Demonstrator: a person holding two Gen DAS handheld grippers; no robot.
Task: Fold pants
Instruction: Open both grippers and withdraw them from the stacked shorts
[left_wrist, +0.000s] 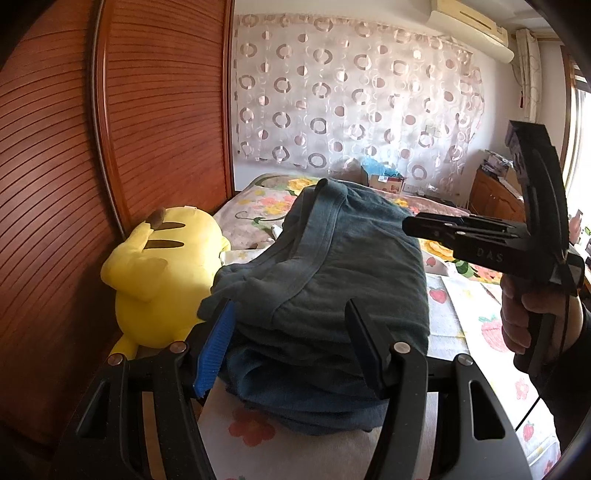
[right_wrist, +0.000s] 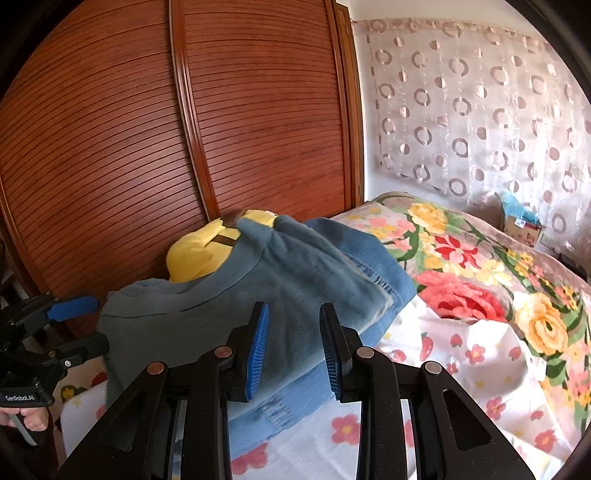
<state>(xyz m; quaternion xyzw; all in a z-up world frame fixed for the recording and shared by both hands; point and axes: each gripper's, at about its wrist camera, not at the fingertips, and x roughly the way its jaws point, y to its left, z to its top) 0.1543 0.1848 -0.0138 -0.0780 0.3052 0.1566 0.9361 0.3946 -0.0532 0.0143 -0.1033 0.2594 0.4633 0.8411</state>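
Folded dark teal-grey pants (left_wrist: 332, 273) lie in a thick stack on the flowered bed sheet (left_wrist: 458, 317). My left gripper (left_wrist: 291, 317) is open, its two fingers spread on either side of the stack's near end, holding nothing. In the right wrist view the same pants (right_wrist: 221, 306) rest on top of folded blue jeans (right_wrist: 376, 266). My right gripper (right_wrist: 293, 325) is open just above the stack's near edge, empty. It also shows in the left wrist view (left_wrist: 410, 223), hovering over the stack's right side. The left gripper appears at the left edge of the right wrist view (right_wrist: 88, 325).
A yellow plush toy (left_wrist: 159, 269) lies against the pants on the left, next to the brown slatted wardrobe doors (left_wrist: 110, 147). A flowered quilt (right_wrist: 480, 266) is bunched at the far right of the bed. A patterned curtain (left_wrist: 351, 92) hangs behind.
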